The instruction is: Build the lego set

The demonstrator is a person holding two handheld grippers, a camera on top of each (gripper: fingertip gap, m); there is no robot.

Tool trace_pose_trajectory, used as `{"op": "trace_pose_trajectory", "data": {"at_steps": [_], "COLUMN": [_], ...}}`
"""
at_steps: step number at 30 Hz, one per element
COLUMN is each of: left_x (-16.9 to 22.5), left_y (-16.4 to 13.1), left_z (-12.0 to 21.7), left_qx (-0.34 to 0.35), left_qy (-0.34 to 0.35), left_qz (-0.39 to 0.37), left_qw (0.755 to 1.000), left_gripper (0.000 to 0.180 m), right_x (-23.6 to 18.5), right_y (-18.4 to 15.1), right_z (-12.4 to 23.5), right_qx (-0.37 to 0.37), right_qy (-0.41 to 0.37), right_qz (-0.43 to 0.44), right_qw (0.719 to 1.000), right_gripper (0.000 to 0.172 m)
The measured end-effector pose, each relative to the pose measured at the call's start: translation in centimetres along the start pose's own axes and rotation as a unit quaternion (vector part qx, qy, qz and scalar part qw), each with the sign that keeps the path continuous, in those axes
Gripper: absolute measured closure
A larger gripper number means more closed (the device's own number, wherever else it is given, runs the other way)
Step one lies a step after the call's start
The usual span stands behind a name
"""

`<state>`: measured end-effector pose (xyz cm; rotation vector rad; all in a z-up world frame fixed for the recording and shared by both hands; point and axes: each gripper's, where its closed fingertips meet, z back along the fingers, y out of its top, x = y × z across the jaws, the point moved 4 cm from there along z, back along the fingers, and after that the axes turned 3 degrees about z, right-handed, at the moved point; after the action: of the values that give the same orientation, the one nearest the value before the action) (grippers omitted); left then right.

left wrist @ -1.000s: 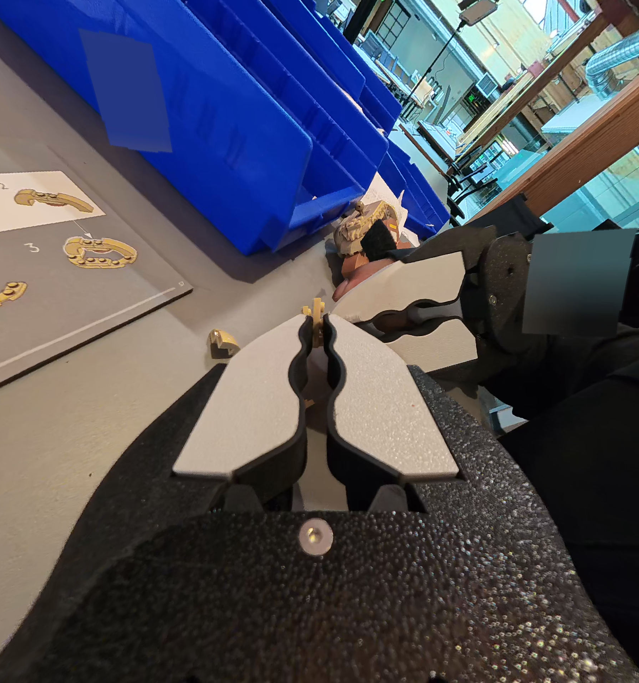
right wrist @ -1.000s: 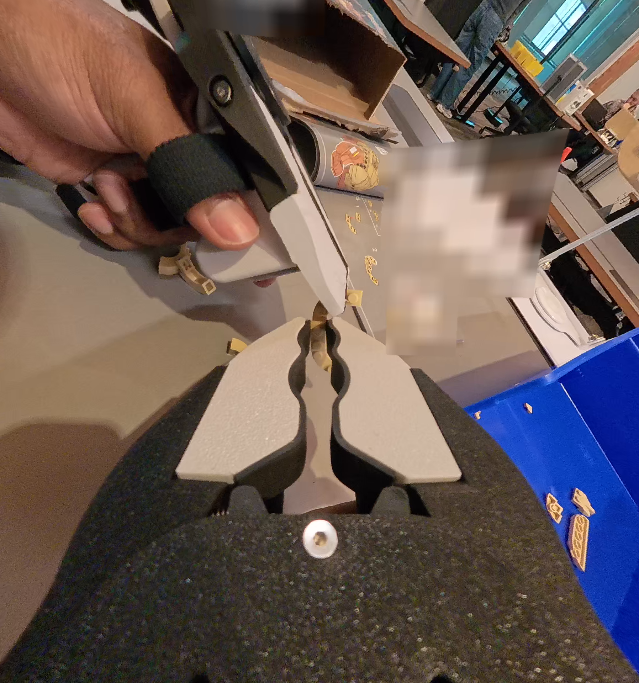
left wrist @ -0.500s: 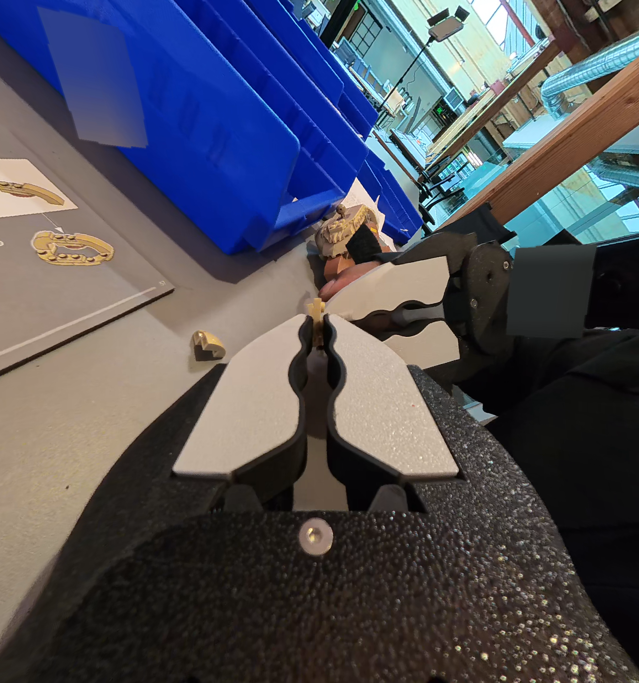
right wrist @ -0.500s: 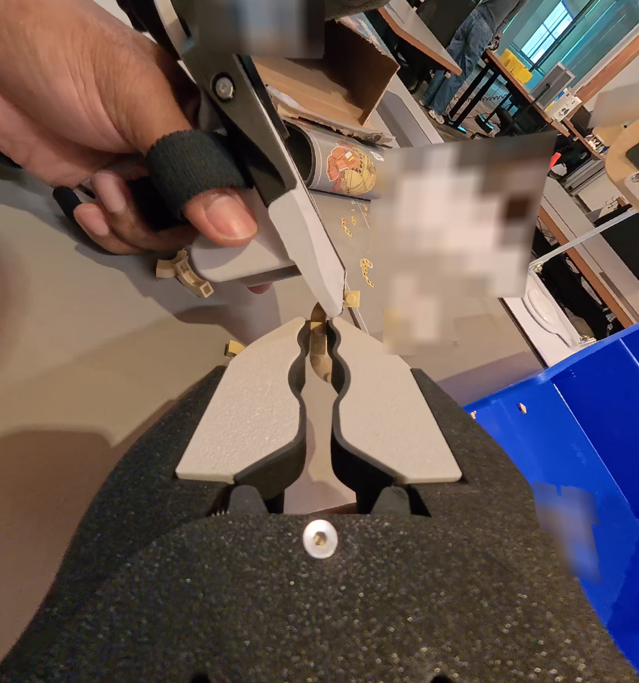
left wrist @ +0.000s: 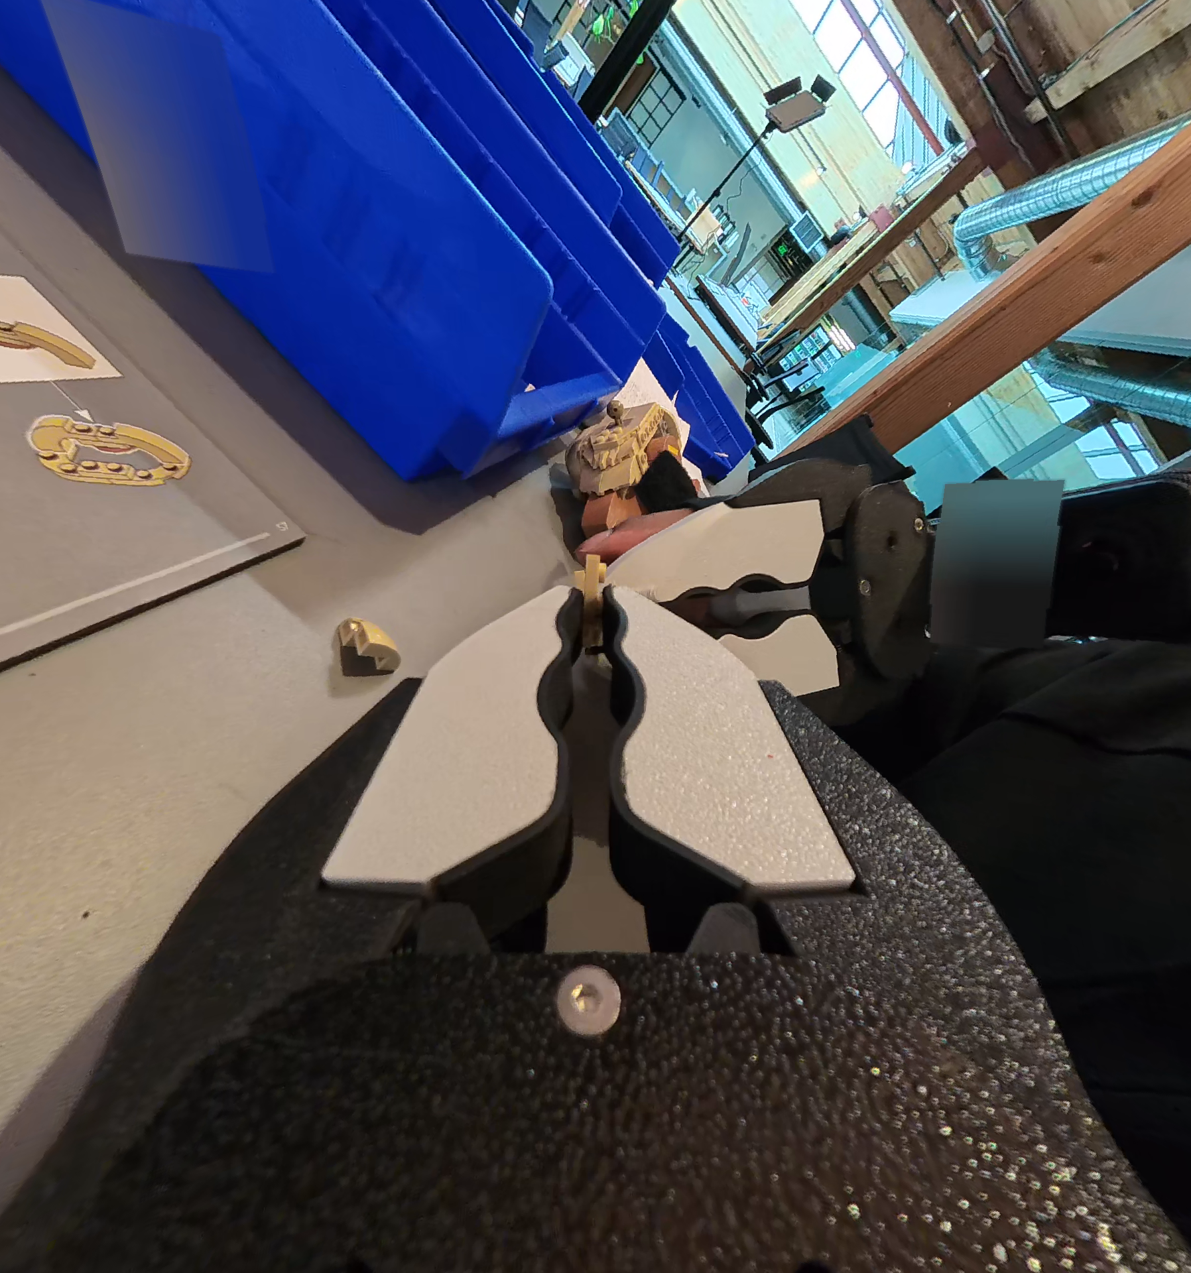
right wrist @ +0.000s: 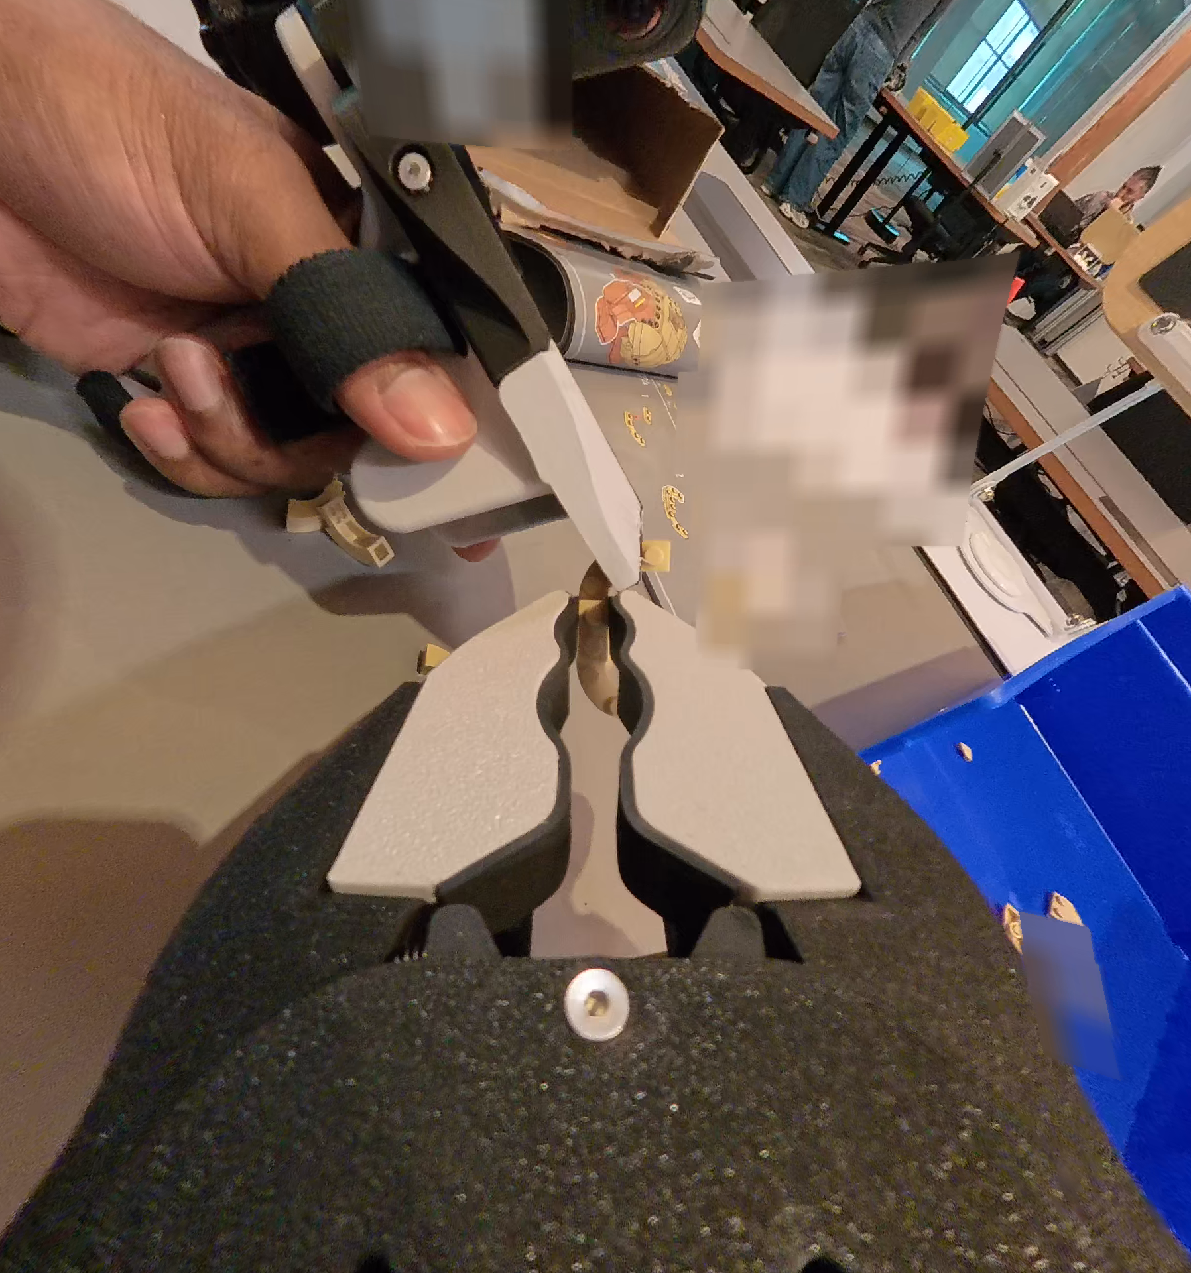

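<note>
Pinching tan pieces (left wrist: 589, 606), claws (right wrist: 596, 606) tip-to-tip.

Lighting: bright, even daylight from tall windows (left wrist: 854, 62) at rear; cooler teal cast there. Shadows: soft, dark under blue bins (left wrist: 372, 275) and below hand (right wrist: 131, 207) on grey table (right wrist: 97, 654). Glare: sparkle on black gripper body (left wrist: 923, 1136). Focus: foreground sharp, background soft; slight motion blur at left edge of right view. Distortion: strong wide-angle bending at edges, beam (left wrist: 1061, 275) slanted
</note>
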<state>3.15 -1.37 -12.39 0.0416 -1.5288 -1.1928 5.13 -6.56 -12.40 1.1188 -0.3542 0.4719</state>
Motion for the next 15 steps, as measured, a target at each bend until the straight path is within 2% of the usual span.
{"op": "trace_pose_trajectory", "data": {"at_steps": [15], "left_x": [0.35], "left_y": [-0.06], "left_z": [-0.12], "left_qx": [0.008], "left_qy": [-0.008], "left_qz": [0.022], "left_qw": [1.000], "left_gripper": [0.175], "right_x": [-0.04], "right_y": [-0.07], "right_z": [0.05], "right_qx": [-0.017], "right_qy": [-0.012], "right_qz": [0.005], "right_qw": [1.000], "right_gripper": [0.164]}}
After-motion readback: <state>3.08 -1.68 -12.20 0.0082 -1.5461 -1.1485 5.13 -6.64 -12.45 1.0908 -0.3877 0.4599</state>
